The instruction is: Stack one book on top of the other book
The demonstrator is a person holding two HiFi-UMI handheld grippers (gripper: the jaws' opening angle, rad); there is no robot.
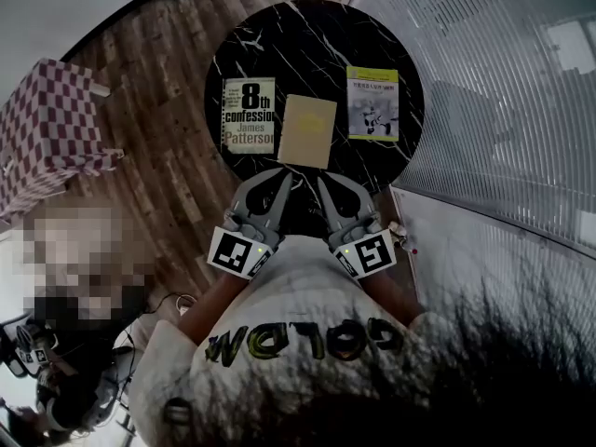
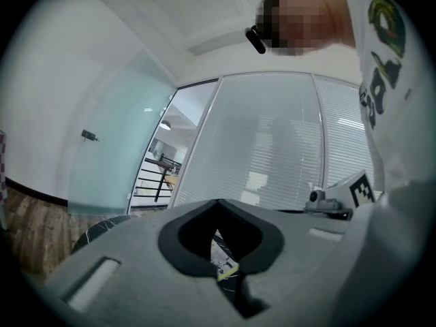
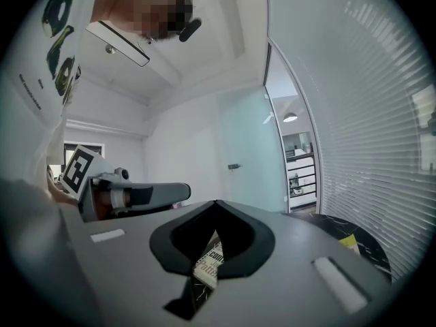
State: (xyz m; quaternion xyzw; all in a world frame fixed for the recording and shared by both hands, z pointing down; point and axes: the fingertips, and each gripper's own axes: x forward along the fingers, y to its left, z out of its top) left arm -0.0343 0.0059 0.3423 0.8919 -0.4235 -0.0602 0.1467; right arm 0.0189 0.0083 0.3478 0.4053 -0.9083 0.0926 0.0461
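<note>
On the black table (image 1: 307, 35) lie three books (image 1: 249, 115), apparently unstacked; left claw (image 1: 282, 179) and right claw (image 1: 322, 184) are closed, empty.

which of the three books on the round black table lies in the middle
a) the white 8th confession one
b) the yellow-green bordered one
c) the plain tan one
c: the plain tan book lies between the white 8th confession paperback and the yellow-green bordered book.

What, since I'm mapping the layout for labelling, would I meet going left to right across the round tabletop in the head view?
8th confession book → plain tan book → yellow-green book
</note>
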